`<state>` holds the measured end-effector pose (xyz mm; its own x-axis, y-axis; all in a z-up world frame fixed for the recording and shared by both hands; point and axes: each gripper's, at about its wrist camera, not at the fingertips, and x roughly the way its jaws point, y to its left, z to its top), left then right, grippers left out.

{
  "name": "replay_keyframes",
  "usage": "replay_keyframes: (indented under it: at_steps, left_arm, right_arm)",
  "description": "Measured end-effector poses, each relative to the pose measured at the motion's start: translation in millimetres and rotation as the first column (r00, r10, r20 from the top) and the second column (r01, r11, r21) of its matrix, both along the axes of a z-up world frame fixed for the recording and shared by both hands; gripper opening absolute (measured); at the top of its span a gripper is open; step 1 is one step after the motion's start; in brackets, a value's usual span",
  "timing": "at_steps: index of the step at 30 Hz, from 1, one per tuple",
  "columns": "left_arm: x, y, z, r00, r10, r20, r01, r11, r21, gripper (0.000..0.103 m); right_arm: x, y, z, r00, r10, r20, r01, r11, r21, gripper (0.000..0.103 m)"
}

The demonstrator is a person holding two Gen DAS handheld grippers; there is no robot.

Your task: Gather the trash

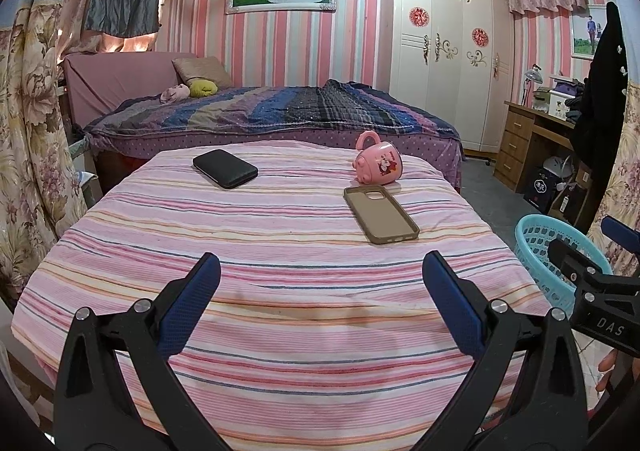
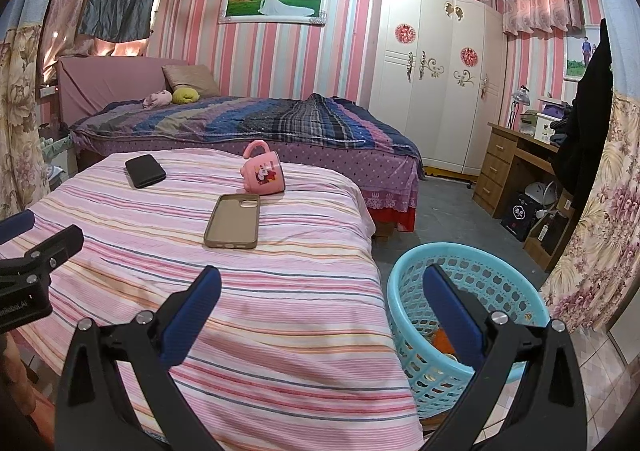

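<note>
My left gripper [image 1: 320, 263] stands open and empty over the near part of a table under a pink striped cloth [image 1: 280, 331]. On the cloth lie a black case [image 1: 225, 168], a tan phone case [image 1: 380, 213] with its hollow side up, and a pink mug [image 1: 378, 165] tipped on its side. My right gripper [image 2: 322, 275] is also open and empty, straddling the table's right edge and a blue plastic basket [image 2: 500, 279] on the floor. An orange scrap [image 2: 444, 339] and other small bits lie inside the basket.
A bed with a striped quilt [image 1: 280, 111] stands behind the table. At the right are a white wardrobe [image 1: 444, 51], a wooden desk [image 2: 516, 163], boxes on the floor and a dark coat [image 2: 588, 123]. Flowered curtains [image 1: 24, 131] hang at both sides.
</note>
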<state>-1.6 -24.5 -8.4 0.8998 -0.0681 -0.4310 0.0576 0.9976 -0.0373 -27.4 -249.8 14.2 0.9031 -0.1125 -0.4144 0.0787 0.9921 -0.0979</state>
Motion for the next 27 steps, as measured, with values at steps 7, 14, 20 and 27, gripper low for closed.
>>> replay_keyframes:
  at_steps: [7,14,20,27]
  left_arm:
    - [0.4,-0.3,0.2,1.000,0.000,0.005,0.000,1.000,0.011,0.098]
    - [0.2,-1.3,-0.3,1.000,-0.003,0.003,0.003,1.000,0.009,0.098]
    - [0.3,-0.9,-0.3,1.000,-0.004,0.003,0.004,1.000,0.009,0.098]
    - [1.0,-0.7,-0.2,1.000,-0.001,-0.006,0.001,1.000,0.002,0.098]
  right_arm:
    - [0.7,-1.2,-1.7,1.000,-0.003,0.000,0.003,1.000,0.001,0.098]
    - [0.6,-0.6,-1.6,1.000,-0.002,-0.001,0.002,1.000,0.001,0.098]
    - [0.8,-1.5,-1.8,1.000,-0.003,-0.001,0.003,1.000,0.000,0.098]
    - [0.4,-0.9,-1.7,1.000,-0.004,-0.002,0.004,1.000,0.001,0.098]
